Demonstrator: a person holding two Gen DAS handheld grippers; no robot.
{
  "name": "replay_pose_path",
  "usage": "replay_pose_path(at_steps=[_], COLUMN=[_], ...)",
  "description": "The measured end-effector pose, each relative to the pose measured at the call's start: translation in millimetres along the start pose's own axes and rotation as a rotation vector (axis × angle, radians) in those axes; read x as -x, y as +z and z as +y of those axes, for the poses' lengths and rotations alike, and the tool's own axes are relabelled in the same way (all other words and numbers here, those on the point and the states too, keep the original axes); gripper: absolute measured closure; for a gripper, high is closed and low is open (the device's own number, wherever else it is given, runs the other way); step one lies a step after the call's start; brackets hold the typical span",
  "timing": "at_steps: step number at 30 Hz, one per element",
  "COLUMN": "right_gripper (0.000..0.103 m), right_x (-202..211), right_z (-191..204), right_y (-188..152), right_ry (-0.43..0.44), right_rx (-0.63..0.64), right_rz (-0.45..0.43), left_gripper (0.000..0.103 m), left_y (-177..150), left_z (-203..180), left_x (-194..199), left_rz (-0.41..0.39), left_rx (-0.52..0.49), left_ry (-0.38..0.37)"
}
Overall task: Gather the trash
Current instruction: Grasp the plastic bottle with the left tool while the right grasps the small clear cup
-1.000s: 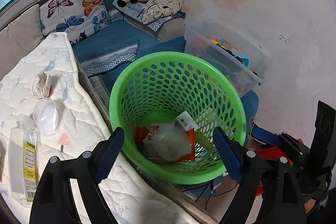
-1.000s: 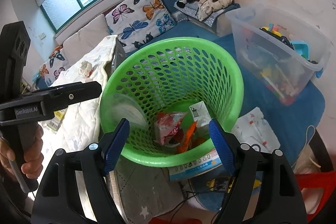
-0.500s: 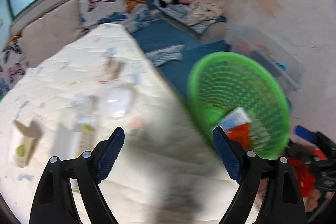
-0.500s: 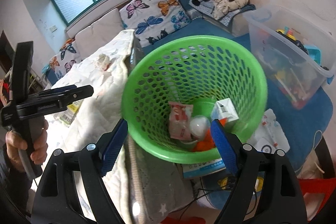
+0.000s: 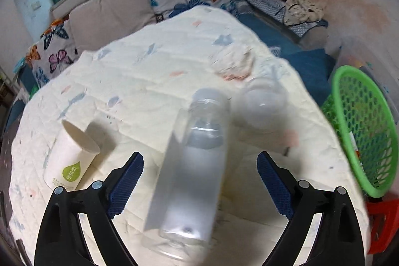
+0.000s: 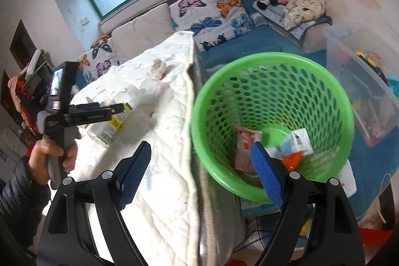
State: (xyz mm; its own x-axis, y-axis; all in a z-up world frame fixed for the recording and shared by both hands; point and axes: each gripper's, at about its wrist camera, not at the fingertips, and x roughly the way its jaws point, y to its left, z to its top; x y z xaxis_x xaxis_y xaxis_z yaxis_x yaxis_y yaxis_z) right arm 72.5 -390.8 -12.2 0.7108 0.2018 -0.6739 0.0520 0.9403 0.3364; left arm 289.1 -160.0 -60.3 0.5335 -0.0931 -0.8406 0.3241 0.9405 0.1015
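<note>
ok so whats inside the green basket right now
The green basket holds a pink-and-white wrapper, a small white-and-blue carton and an orange scrap. The right gripper's finger covers part of the pile, so anything beneath stays unseen.

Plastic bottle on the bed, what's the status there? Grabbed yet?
Left gripper open, jaws just widening, straddling the plastic bottle, no grip. Right gripper open, empty, beside green basket. Paper cup lies nearby, not blocking.

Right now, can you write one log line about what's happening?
left tongs: opening, over clear bottle, no grip | right tongs: opening, empty | green basket: holds trash
</note>
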Motion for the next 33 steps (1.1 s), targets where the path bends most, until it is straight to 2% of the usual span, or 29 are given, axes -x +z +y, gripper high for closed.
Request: replay_pose_path(at_steps=[6,8,12,15,24,33], right_gripper=[0.021,0.021,0.021,0.021,0.021,0.021], right_x=[-13.8,-20.4,-35.0,-47.5,-83.3,-148.8], right_z=[23.5,30.9,45.6,59.7,92.9,110.5], right_y=[10.9,15.5,23.9,30.4,51.8,76.9], right_ry=[0.017,0.020,0.030,0.040,0.070,0.058], right_rx=[0.053,0.070,0.109,0.143,0.204,0.243], right_rz=[0.017,0.024,0.038,0.045,0.055,0.084], left_gripper=[0.014,0.018,0.031,0.045,0.048,0.048], left_y=[-2.6,-1.8,1.9,3.3,-2.9,-8.7], left_z=[6.2,7.8,11.5,12.3,30.3,62.5], left_x=[-21.1,-26.6,-35.7,-37.0,-4.3,38.4], left_rz=[0.050,0.054,0.066,0.063,0.004,-0.065], left_rx=[0.007,0.010,0.028,0.027,0.043,0.064], left_ry=[-0.040,-0.050,-0.087,-0.119,-0.161,-0.159])
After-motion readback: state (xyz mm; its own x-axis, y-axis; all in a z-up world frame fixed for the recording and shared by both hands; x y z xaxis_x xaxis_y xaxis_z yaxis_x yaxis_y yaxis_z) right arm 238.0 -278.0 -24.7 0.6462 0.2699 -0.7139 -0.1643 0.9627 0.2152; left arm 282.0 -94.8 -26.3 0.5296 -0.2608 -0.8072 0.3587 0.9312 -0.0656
